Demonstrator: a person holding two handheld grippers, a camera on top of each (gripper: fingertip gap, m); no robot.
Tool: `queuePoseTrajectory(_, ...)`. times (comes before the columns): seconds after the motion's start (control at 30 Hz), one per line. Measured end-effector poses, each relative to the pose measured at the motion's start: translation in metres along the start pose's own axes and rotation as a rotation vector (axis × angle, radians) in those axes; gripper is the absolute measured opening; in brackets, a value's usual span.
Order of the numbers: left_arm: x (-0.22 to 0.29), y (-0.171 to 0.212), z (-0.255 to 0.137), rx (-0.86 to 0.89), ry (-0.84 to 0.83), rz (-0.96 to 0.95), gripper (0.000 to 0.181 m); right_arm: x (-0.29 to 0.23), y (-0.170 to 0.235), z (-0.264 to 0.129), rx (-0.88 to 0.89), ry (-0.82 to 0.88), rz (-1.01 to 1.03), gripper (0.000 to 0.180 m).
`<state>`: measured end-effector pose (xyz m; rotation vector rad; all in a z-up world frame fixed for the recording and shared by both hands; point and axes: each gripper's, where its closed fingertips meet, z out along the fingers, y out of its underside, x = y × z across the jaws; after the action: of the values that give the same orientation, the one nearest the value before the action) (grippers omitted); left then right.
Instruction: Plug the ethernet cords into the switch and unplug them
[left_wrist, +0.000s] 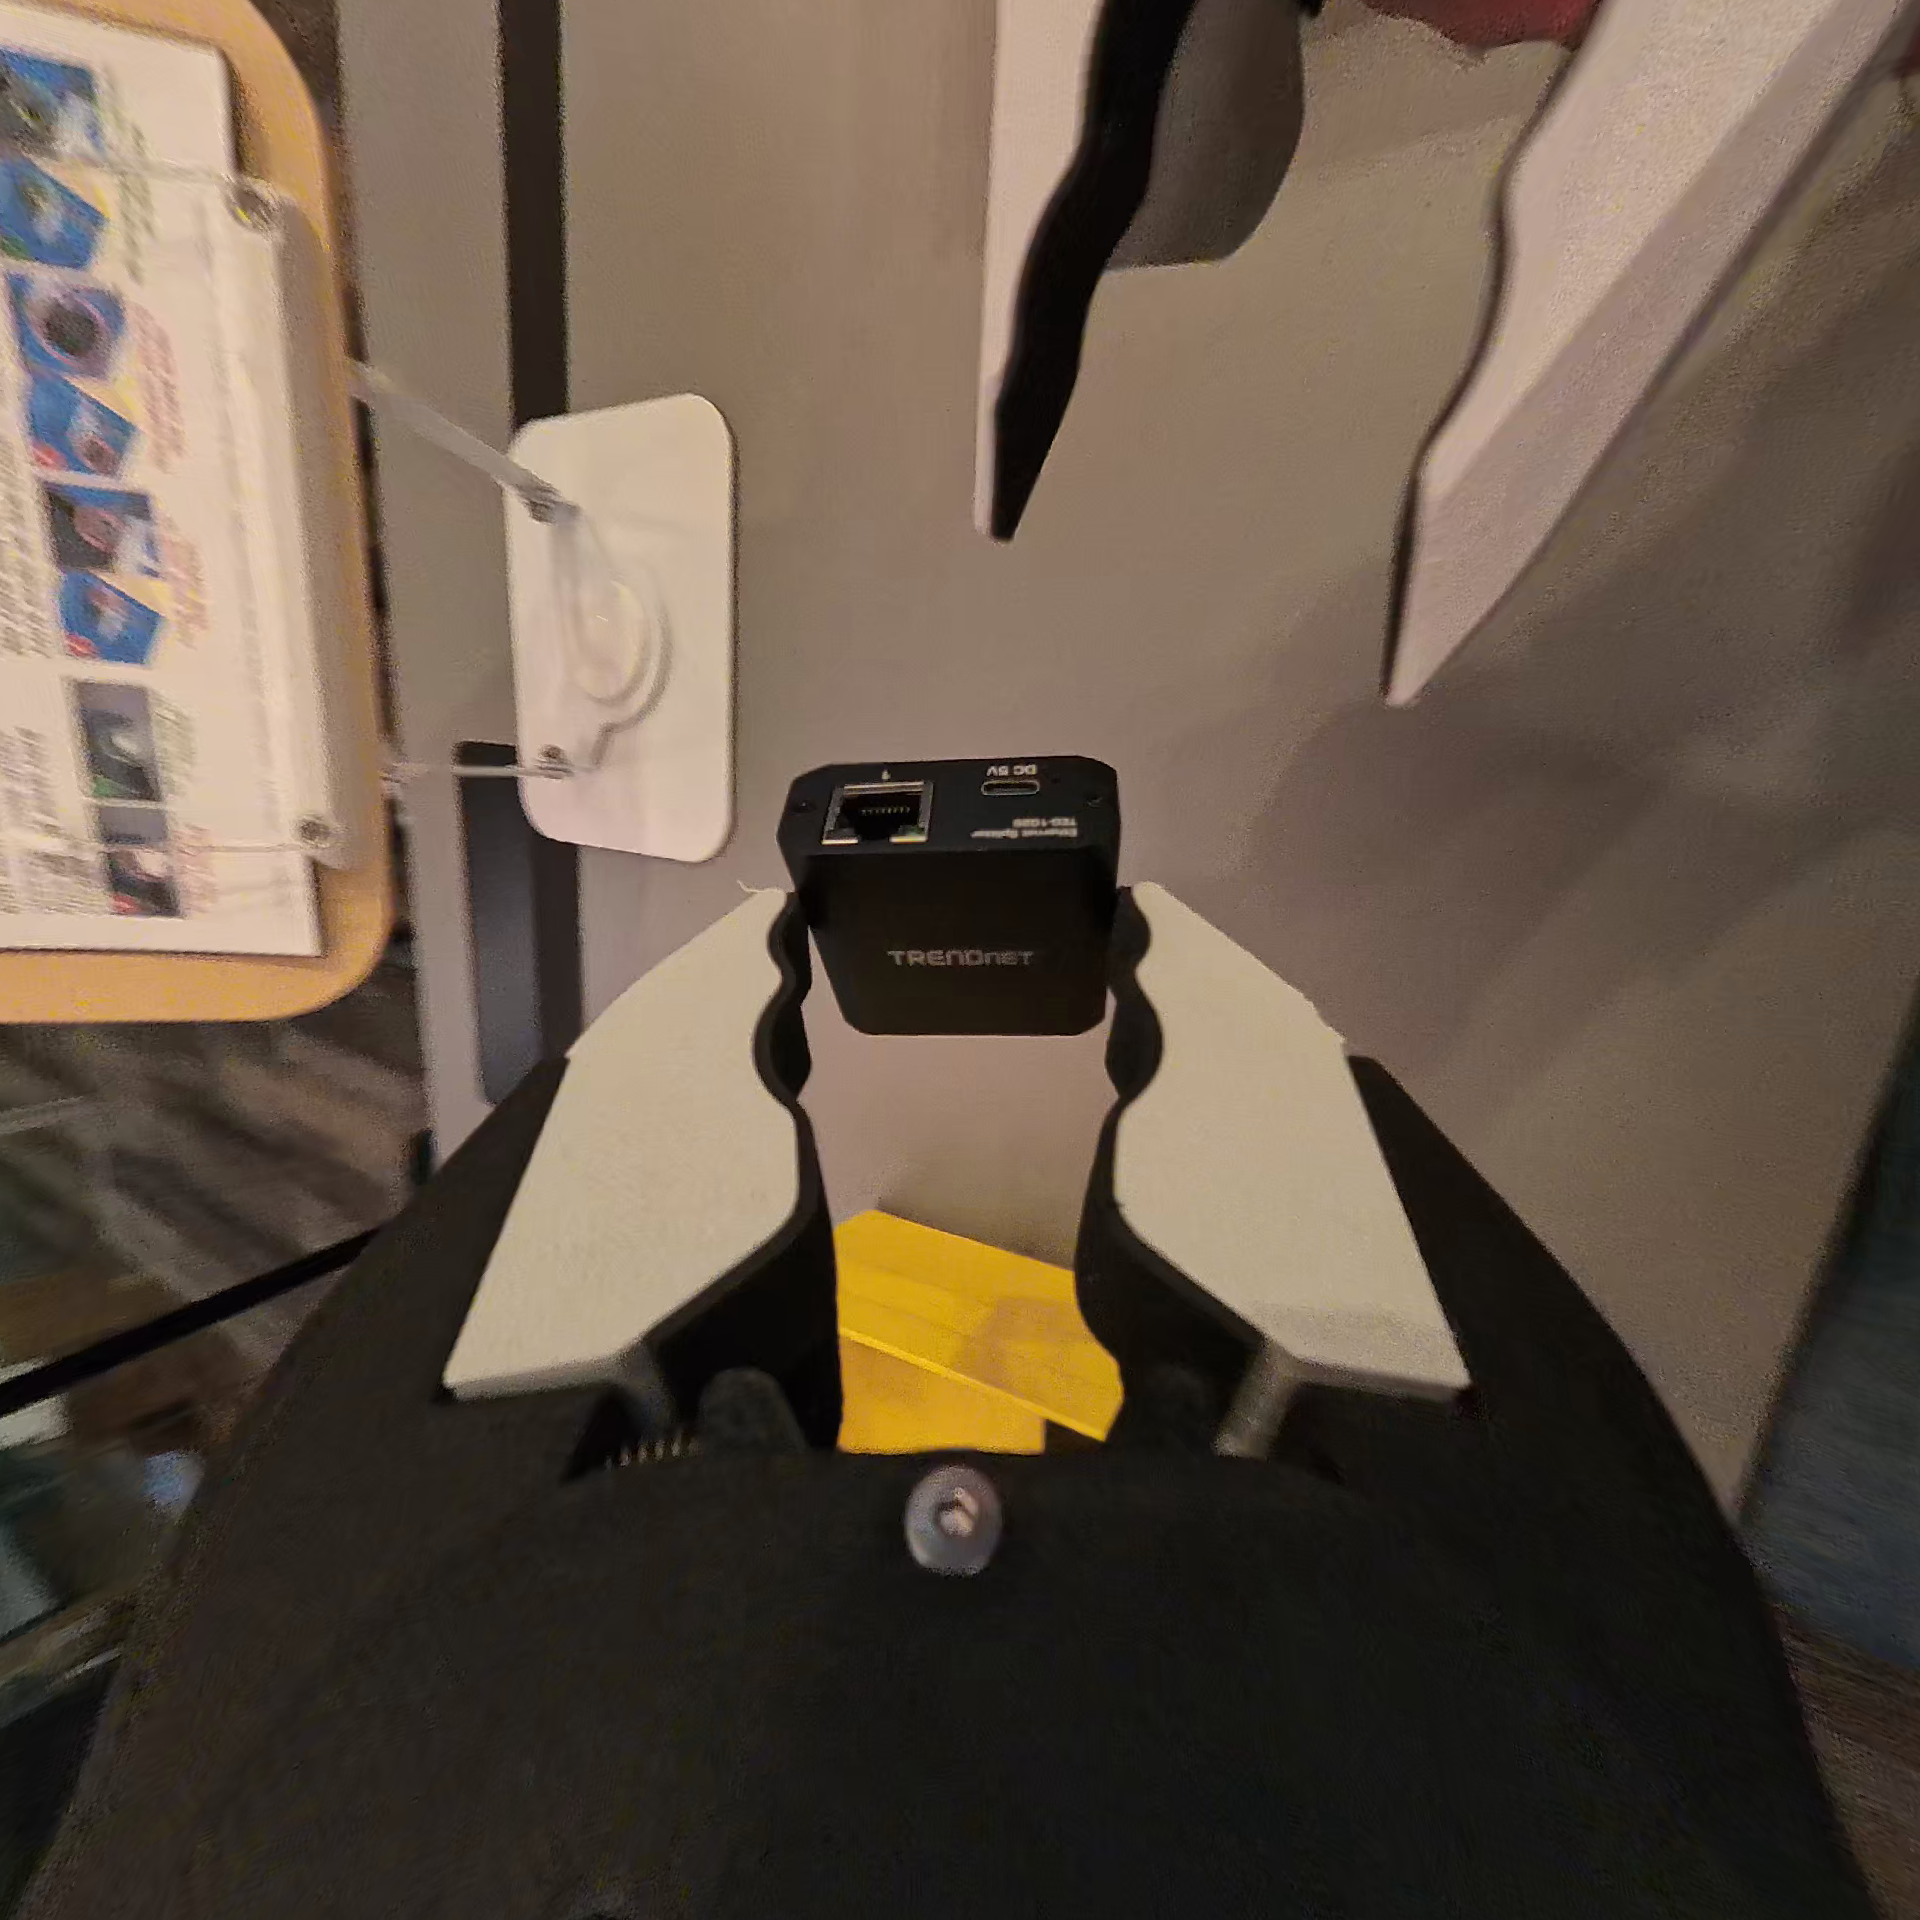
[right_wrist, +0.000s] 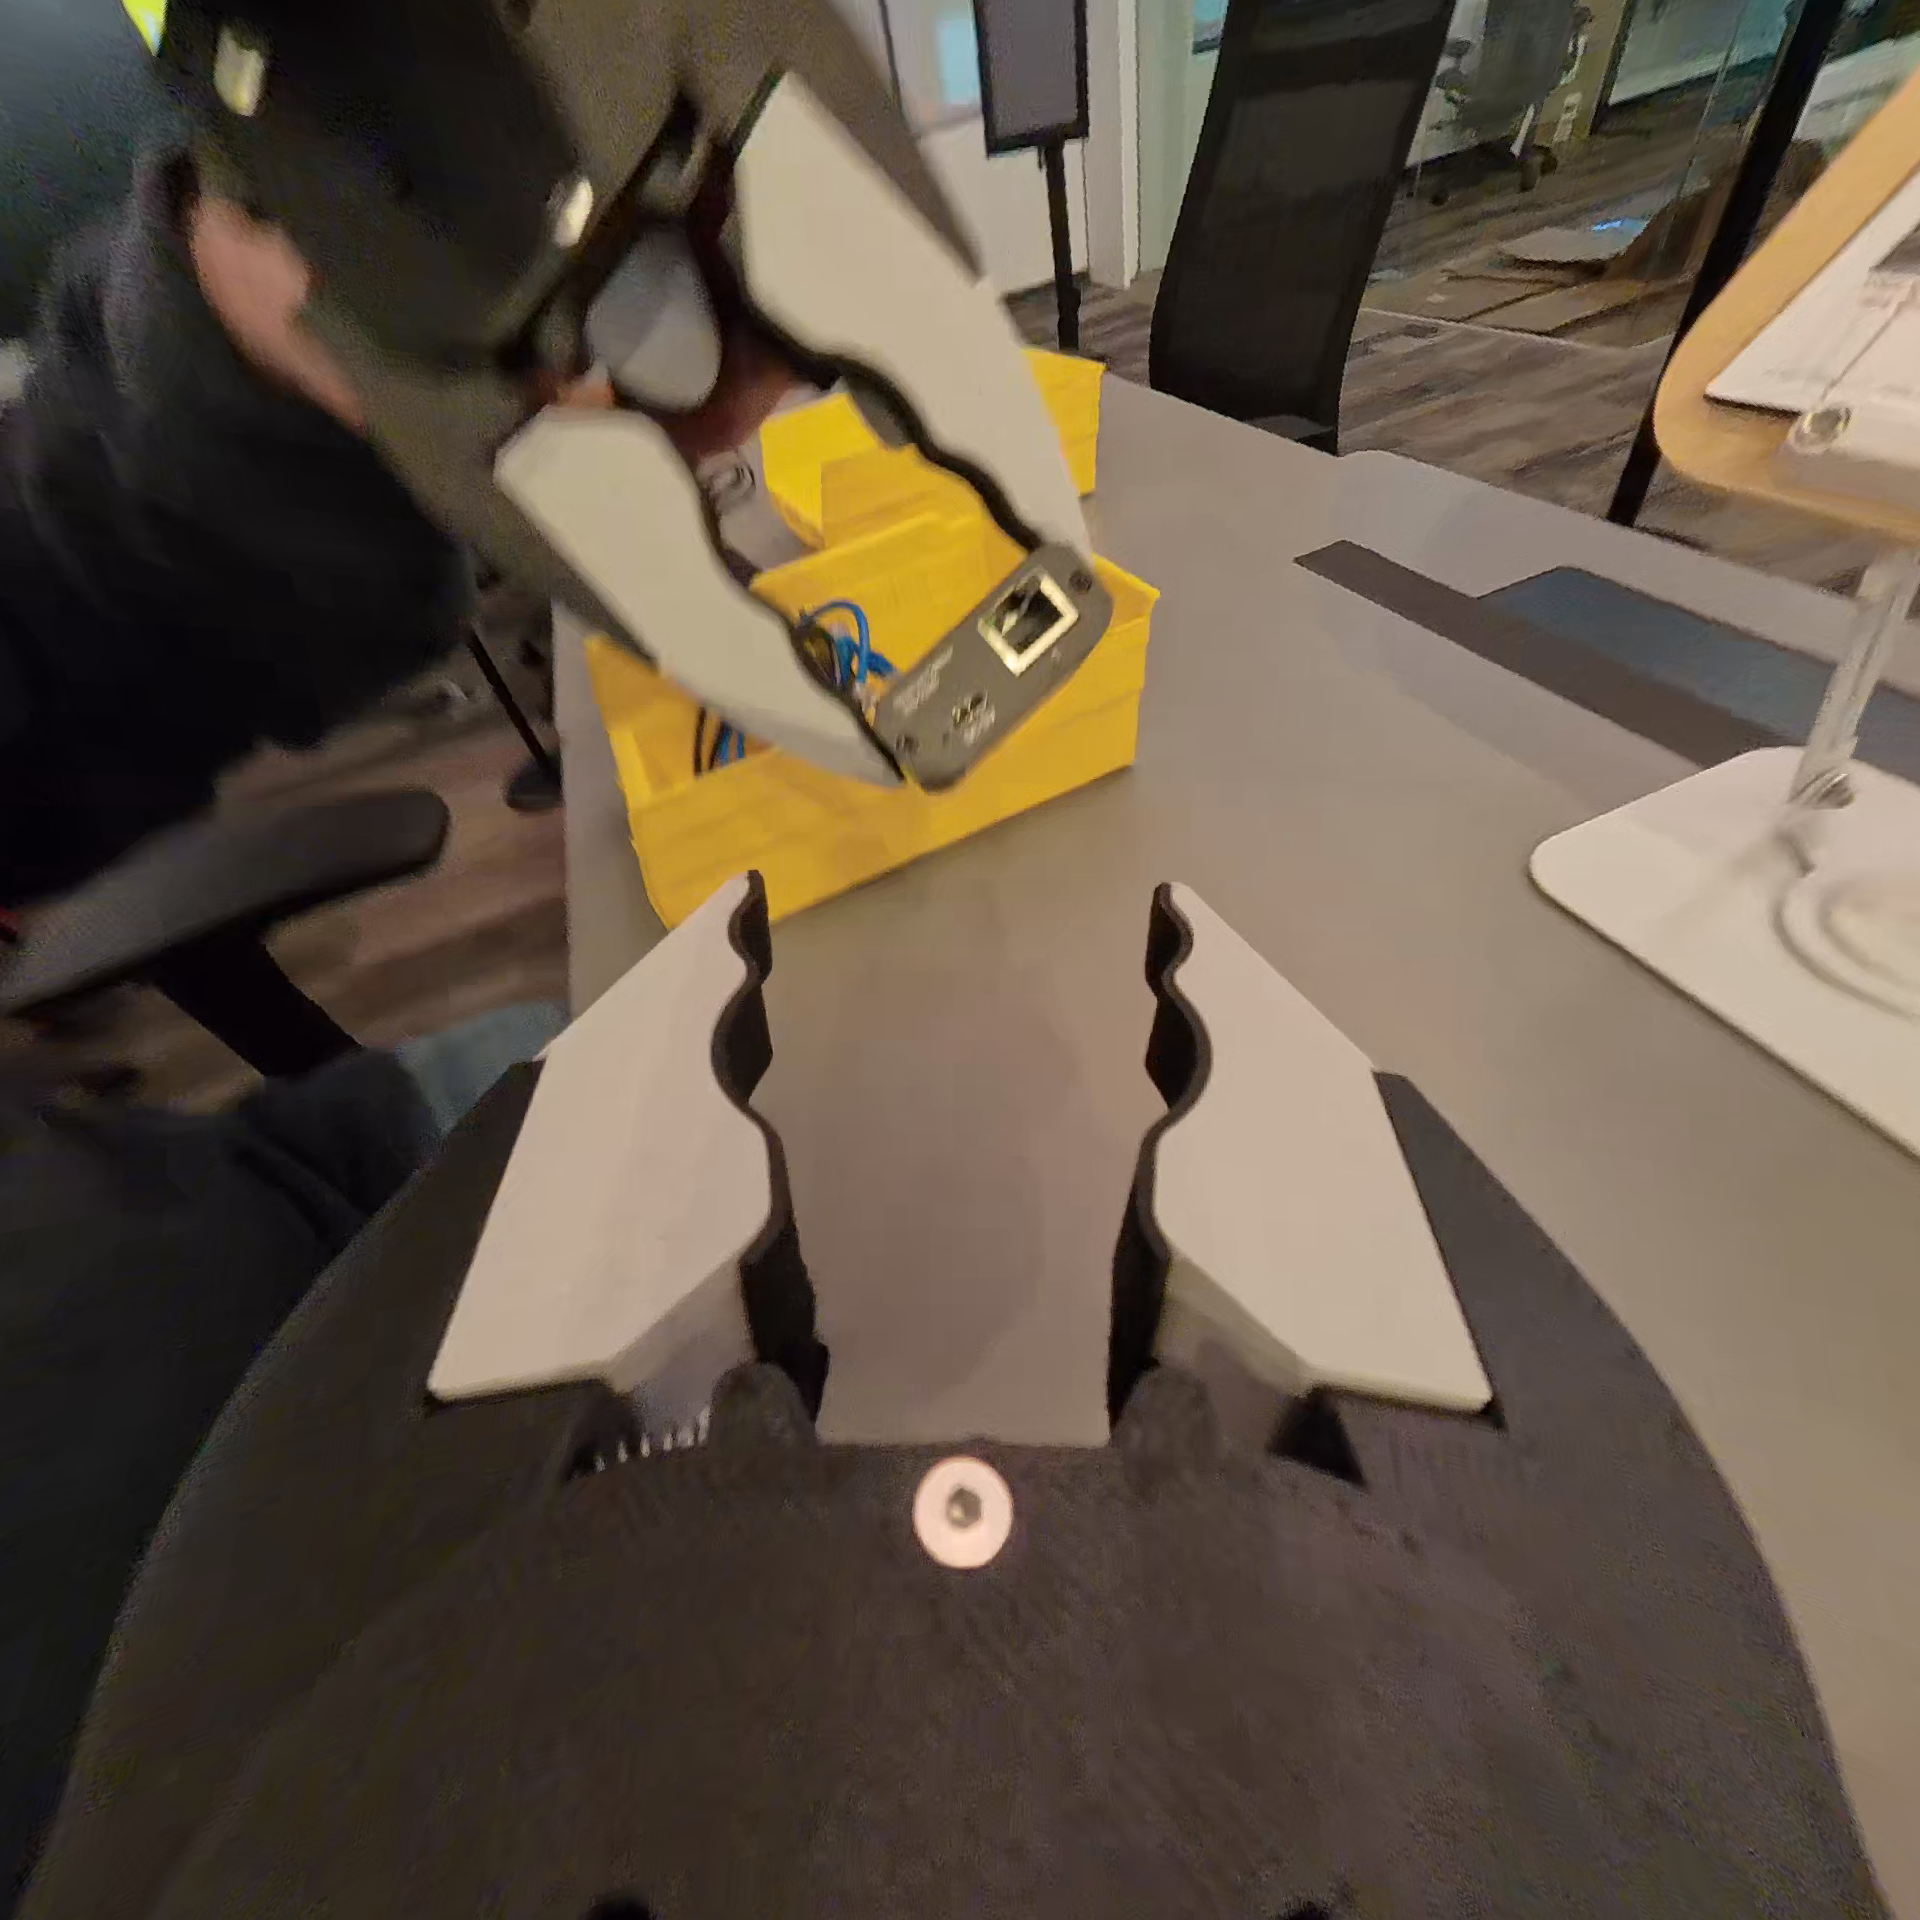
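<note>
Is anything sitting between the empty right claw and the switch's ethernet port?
Nothing visible. The left claw grips the switch by its sides, leaving the ethernet port facing the open right claw across bare table. No cord is plugged in.

L wrist cam: steep down, close on switch (left_wrist: 951, 894). R cam: forward over table (right_wrist: 1351, 831); both show switch.

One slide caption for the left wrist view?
Left gripper holds small black box-shaped switch, ethernet port empty, above grey table.
</note>
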<state>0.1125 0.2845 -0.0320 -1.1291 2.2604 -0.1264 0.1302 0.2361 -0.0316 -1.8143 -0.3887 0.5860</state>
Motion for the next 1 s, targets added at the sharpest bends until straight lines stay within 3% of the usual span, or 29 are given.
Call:
queuePoseTrajectory(0.1,0.001,-0.013,0.006,-0.008,-0.105,0.072,0.055,0.010,-0.006,-0.001,0.058,-0.011,0.149,0.068)
queuePoseTrajectory(0.27,0.017,-0.031,0.017,-0.006,-0.118,0.141,0.055,0.011,0.003,0.006,0.053,-0.059,0.233,0.061)
queuePoseTrajectory(0.33,0.024,-0.037,0.023,-0.013,-0.117,0.165,0.055,0.011,0.007,0.011,0.045,-0.074,0.266,0.055)
queuePoseTrajectory(0.43,0.028,-0.043,0.030,-0.035,-0.157,0.205,0.055,0.013,0.011,0.015,0.045,-0.103,0.323,0.031)
queuePoseTrajectory(0.53,0.030,-0.046,0.035,-0.032,-0.203,0.228,0.055,0.017,0.017,0.014,0.029,-0.113,0.322,0.026)
queuePoseTrajectory(0.63,0.035,-0.044,0.032,-0.008,-0.170,0.211,0.048,0.020,0.029,0.012,-0.062,-0.041,0.182,0.022)
queuePoseTrajectory(0.77,0.032,-0.045,0.020,0.066,-0.122,0.143,0.053,0.021,0.034,0.004,-0.217,0.057,-0.126,0.022)
queuePoseTrajectory(0.87,0.031,-0.041,0.020,0.079,-0.080,0.126,0.055,0.014,0.025,-0.003,-0.246,0.037,-0.272,0.022)
queuePoseTrajectory(1.0,0.048,-0.047,0.020,0.240,0.138,-0.006,0.054,0.000,0.011,-0.014,-0.186,-0.049,-0.346,0.022)
